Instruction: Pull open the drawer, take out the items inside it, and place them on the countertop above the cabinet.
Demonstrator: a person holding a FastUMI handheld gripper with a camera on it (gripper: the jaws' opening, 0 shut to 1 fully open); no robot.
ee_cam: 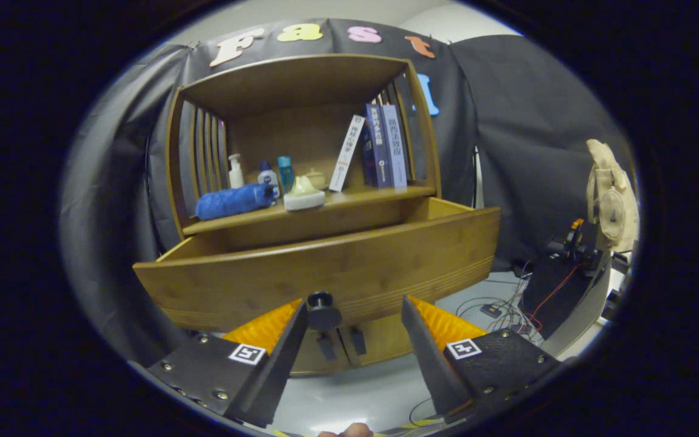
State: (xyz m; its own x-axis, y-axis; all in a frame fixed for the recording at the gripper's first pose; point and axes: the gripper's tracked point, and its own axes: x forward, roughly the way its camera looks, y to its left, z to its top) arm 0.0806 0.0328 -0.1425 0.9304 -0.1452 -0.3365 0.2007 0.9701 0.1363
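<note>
The wooden cabinet's drawer [325, 267] stands pulled out toward me, its front panel tilted slightly. That panel hides the drawer's inside, so I cannot see what lies in it. Its black round knob [323, 309] sits just beside my left fingertip [301, 315]. My gripper [355, 306] is open, the fingers spread wide below the drawer front, with the knob at the left side of the gap and the right finger well apart from it. The countertop [380, 195] above the drawer carries several things.
On the countertop lie a blue rolled cloth [234, 200], small bottles [267, 175], a cream dome-shaped object [304, 194] and leaning books [380, 145]. Lower cabinet door handles [340, 346] show under the drawer. To the right stand a black device with wires [559, 273] and a beige bag [610, 194].
</note>
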